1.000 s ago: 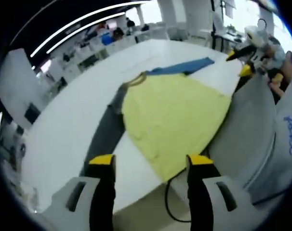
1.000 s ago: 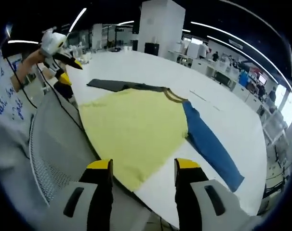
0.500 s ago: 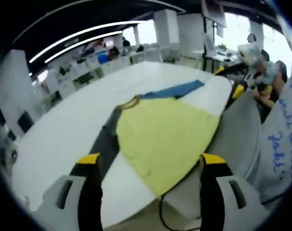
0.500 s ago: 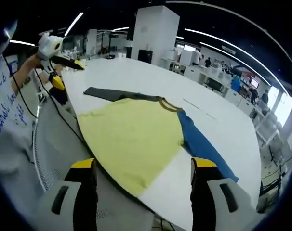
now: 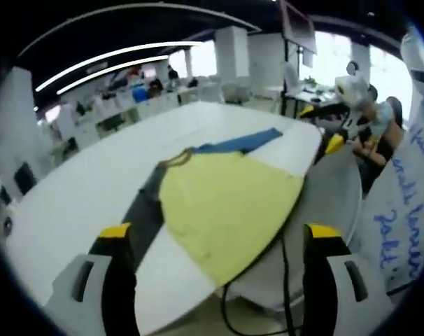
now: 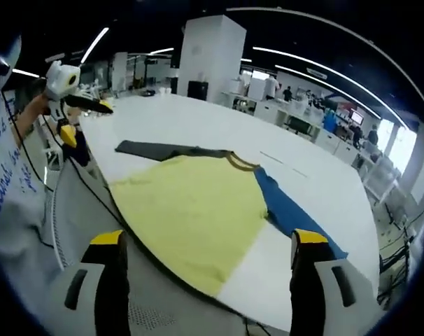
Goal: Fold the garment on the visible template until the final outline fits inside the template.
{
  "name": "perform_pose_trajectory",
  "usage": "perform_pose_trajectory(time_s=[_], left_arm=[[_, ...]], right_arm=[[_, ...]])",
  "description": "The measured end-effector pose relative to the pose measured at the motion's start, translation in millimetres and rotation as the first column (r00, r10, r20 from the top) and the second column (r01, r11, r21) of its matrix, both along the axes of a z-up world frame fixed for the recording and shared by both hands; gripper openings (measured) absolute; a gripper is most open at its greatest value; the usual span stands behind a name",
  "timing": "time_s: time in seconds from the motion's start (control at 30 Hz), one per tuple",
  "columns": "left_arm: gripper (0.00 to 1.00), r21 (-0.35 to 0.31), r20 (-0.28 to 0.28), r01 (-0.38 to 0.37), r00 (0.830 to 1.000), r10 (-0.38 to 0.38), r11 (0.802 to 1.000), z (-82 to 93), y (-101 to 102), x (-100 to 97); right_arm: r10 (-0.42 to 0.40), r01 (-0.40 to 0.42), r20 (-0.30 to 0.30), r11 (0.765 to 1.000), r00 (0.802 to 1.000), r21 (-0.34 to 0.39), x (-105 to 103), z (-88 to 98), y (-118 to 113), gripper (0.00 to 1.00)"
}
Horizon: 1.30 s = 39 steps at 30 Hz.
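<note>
Large open-plan hall with ceiling light strips, a broad white pillar (image 6: 210,52) and rows of desks (image 6: 306,122) at the back. Round white table (image 6: 198,119) up front, bearing a garment (image 6: 191,210) spread flat at its near edge. Yellow body lying over that near edge, hem reaching the rim; grey sleeve (image 6: 152,149) stretched along the rim toward one side, blue sleeve (image 6: 289,213) toward the other, dark collar pointing to the table's middle. No template outline discernible under the cloth.

Left gripper (image 5: 215,241) held above the near edge, yellow-tipped jaws spread wide, nothing between them, garment (image 5: 222,203) lying ahead and clear of both tips. Right gripper (image 6: 206,245) likewise wide apart and empty, hovering short of the hem, not touching cloth.

Grey mesh chair back (image 6: 93,238) just beside the table rim, a black cable (image 5: 285,273) hanging past the edge. White fabric with blue handwriting (image 5: 397,217) at the side. Further person seated at a desk (image 5: 369,129) beyond.
</note>
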State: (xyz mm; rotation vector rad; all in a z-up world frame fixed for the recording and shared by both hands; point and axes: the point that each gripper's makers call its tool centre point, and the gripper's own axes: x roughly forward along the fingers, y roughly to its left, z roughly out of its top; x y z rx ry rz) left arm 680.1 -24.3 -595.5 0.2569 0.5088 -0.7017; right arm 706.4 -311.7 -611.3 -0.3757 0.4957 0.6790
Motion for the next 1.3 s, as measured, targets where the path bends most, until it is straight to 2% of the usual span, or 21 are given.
perform_pose_trajectory(time_s=[0.2, 0.3, 0.47, 0.6, 0.87, 1.0, 1.3], left_arm=[[1.0, -0.023, 0.016, 0.035, 0.999, -0.034, 0.999, -0.9, 2.0, -4.8], [1.0, -0.027, -0.004, 0.041, 0.999, -0.042, 0.999, -1.9, 3.8, -4.9], [1.0, -0.022, 0.006, 0.048, 0.999, -0.048, 0.999, 0.3, 5.4, -5.7], [1.0, -0.019, 0.007, 0.052, 0.999, -0.052, 0.998, -2.3, -1.9, -7.7], [1.0, 0.007, -0.021, 0.018, 1.0, -0.018, 1.0, -2.4, -17.5, -2.4], [1.0, -0.016, -0.026, 0.005, 1.0, -0.005, 1.0, 1.2, -29.9, -0.6], [0.99, -0.009, 0.009, -0.05, 0.999, 0.05, 0.999, 7.8, -48.0, -0.7]], right_arm=[[-0.029, 0.029, 0.01, 0.999, 1.0, 0.016, -9.3, -4.2, 11.6, 1.0], [-0.045, 0.045, -0.004, 0.999, 0.999, 0.002, -15.7, -7.7, 12.6, 1.0], [-0.065, 0.065, -0.014, 0.998, 0.998, 0.027, -16.5, -9.2, 12.4, 1.0], [-0.063, 0.064, -0.023, 0.998, 0.998, 0.027, -18.2, -11.6, 9.1, 1.0], [-0.028, 0.029, -0.03, 0.999, 0.999, 0.031, -10.3, -9.6, -11.6, 1.0], [-0.018, 0.02, -0.029, 0.999, 0.999, 0.042, -0.9, -4.7, -21.7, 1.0], [0.013, -0.013, -0.003, 0.999, 1.0, 0.049, 13.7, 4.9, -50.2, 1.0]])
